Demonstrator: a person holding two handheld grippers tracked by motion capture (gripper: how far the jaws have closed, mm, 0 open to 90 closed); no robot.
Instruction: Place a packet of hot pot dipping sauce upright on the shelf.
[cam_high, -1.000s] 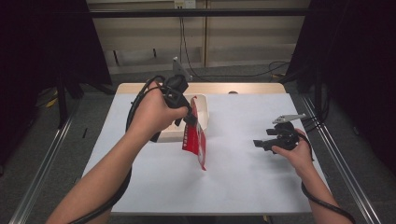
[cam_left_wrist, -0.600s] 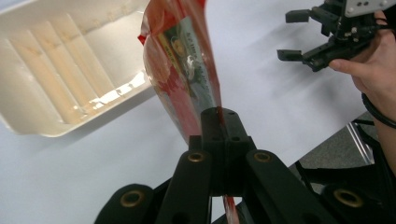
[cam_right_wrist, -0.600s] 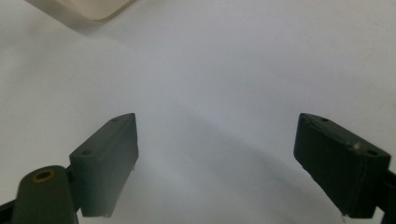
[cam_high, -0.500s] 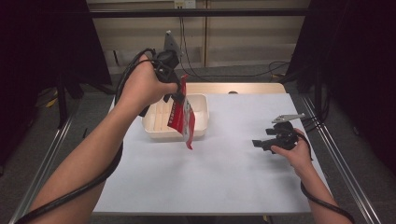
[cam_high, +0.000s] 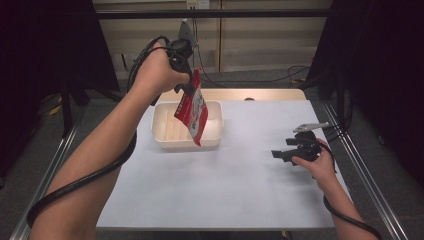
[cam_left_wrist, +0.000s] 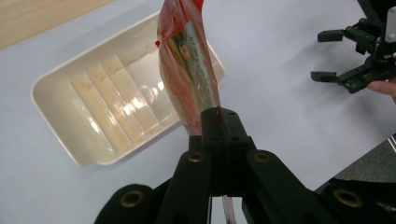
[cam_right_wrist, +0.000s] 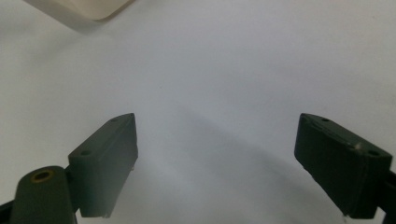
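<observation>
1. The left hand-held gripper (cam_high: 189, 84) is raised high above the far left part of the worktop (cam_high: 240, 190), and its jaws are clenched on the top edge of a red snack packet (cam_high: 192, 111).
2. In the left gripper view, the two black jaws meet on the packet's edge (cam_left_wrist: 187, 70), and the packet hangs down from them, a little tilted.
3. The packet is red with a clear, shiny part, and some printed label shows on it; the words are too small to read.
4. The packet hangs in the air over a cream plastic tray (cam_high: 165, 134); I cannot tell if its lower end touches the tray.
5. The tray (cam_left_wrist: 56, 93) lies flat on the white worktop, and its bottom has raised ribs.
6. The right hand-held gripper (cam_high: 285, 152) is low, near the right edge of the worktop, well apart from the tray.
7. Its jaws are released and stand wide apart, with nothing between them; in the right gripper view the white worktop (cam_right_wrist: 224, 84) lies under them.
8. A black cable (cam_high: 90, 177) runs from the left hand-held gripper along the person's left forearm.
</observation>
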